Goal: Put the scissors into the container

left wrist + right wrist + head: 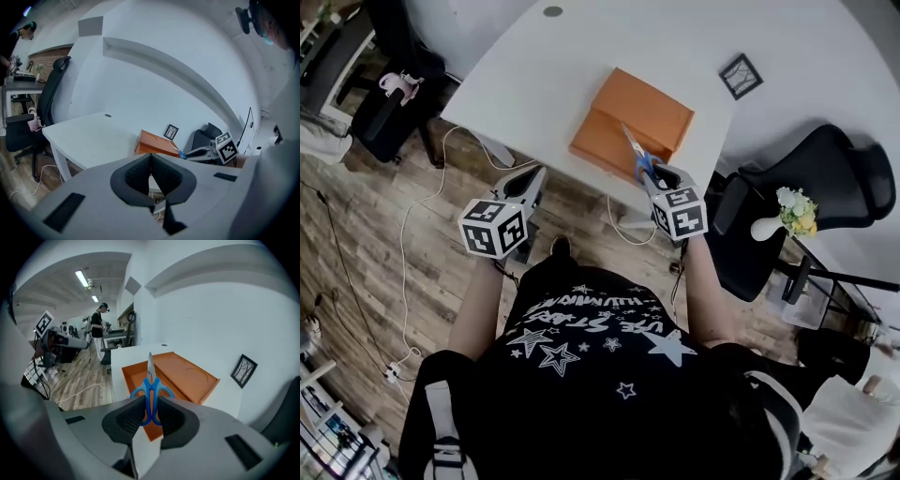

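The right gripper's (151, 404) jaws pinch the blue handles of the scissors (150, 380), with the blade pointing to 12 o'clock over the orange container (187, 373) on the white table (581, 56). The left gripper (151, 165), jaws pressed together on nothing, hangs at the container's 8 o'clock, off the table's edge.

**Head view.** The scissors (637, 156) show only their blades and blue loops. The handle ends vanish between the jaws of the right gripper (656, 180), at 5 o'clock of the orange container (633, 122). The table (581, 56) is cut off at 12 o'clock. The framed picture (741, 76), at 2 o'clock, is too small to read.

**Left gripper view.** The left gripper (150, 159) hides the container's lower front, and the scissors are a mere blue speck.
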### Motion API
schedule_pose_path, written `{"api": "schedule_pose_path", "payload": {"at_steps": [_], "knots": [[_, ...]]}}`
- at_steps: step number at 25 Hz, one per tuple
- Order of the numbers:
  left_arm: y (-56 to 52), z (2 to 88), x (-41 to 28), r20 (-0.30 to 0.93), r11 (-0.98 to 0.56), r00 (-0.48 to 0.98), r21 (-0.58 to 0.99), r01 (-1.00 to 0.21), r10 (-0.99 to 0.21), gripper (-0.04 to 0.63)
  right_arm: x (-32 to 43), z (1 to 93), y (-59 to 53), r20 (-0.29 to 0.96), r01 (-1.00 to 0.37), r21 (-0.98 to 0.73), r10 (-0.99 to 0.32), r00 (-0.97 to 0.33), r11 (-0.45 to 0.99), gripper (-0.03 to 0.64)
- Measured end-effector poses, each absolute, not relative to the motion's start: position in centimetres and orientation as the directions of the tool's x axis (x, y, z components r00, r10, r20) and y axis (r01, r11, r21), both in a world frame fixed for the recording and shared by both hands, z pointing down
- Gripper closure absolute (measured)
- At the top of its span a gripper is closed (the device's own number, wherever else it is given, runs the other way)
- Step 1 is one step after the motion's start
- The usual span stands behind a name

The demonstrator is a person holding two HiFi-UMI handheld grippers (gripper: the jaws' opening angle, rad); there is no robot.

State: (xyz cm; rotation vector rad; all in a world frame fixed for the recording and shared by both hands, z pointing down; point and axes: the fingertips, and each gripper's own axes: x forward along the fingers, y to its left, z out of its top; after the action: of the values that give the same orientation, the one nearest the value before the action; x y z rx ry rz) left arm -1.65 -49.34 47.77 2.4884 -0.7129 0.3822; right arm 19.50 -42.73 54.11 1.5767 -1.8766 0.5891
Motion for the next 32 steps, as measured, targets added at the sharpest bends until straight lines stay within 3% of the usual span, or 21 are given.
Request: {"api": "schedule_pose_path", "payload": {"at_steps": [7, 32], "knots": [[-54.0, 48.6, -1.2, 0.395, -0.732, 0.838, 0.427, -0.531, -0.377, 0.577, 19.4, 56.8, -45.4, 0.819, -0.909, 0.215, -0.573, -0.031, 0.356, 0.514], [-63.0, 51.7, 1.3, 0.453, -0.757, 0.847, 0.438, -0.485, -0.28, 0.577, 19.8, 64.1, -52.0, 0.95, -0.818, 0.225, -0.304, 0.065, 0.529, 0.514]]}}
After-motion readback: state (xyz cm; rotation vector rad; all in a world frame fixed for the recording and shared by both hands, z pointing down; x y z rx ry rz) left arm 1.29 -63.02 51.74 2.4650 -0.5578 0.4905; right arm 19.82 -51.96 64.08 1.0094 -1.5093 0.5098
